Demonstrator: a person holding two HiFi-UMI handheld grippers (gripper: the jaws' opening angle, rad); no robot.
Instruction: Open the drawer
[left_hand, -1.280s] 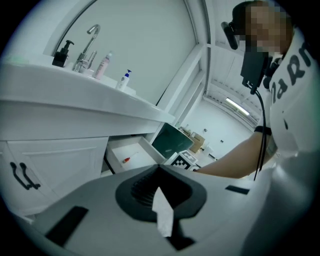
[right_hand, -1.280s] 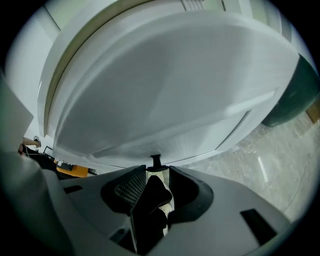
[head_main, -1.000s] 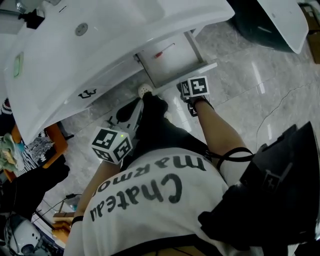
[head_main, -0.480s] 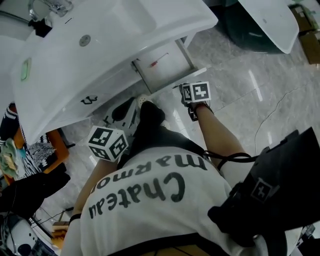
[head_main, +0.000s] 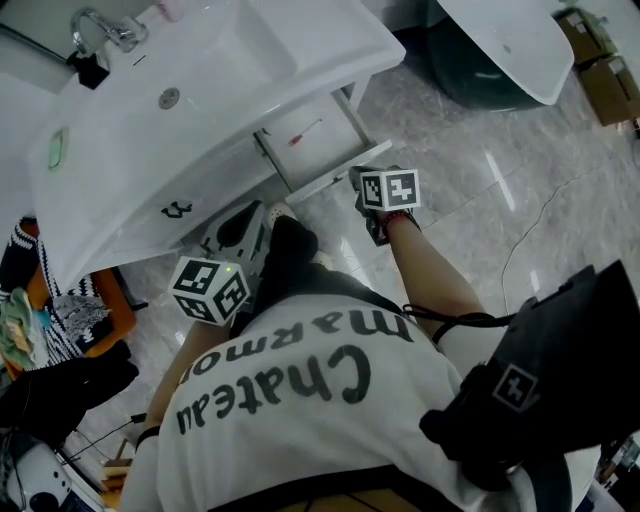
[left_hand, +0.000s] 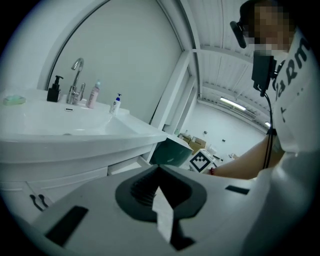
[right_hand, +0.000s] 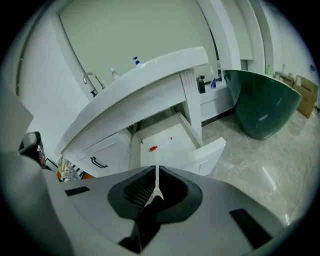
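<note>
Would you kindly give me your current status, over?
Right gripper just closed, empty. Left gripper shut, empty. Drawer open, pen inside. Nothing in the way.

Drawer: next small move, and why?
Probably just draw the right gripper back and stop: the drawer already stands pulled out, pen showing inside. That gripper's jaws have just been closing with nothing between them, clear of the drawer; the left gripper is shut, empty.

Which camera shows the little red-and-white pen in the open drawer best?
The right gripper view. It looks straight down into the open drawer, so the pen lies in plain sight on the white bottom. The head view shows it too, but smaller and from farther above. The left gripper view does not show it.
</note>
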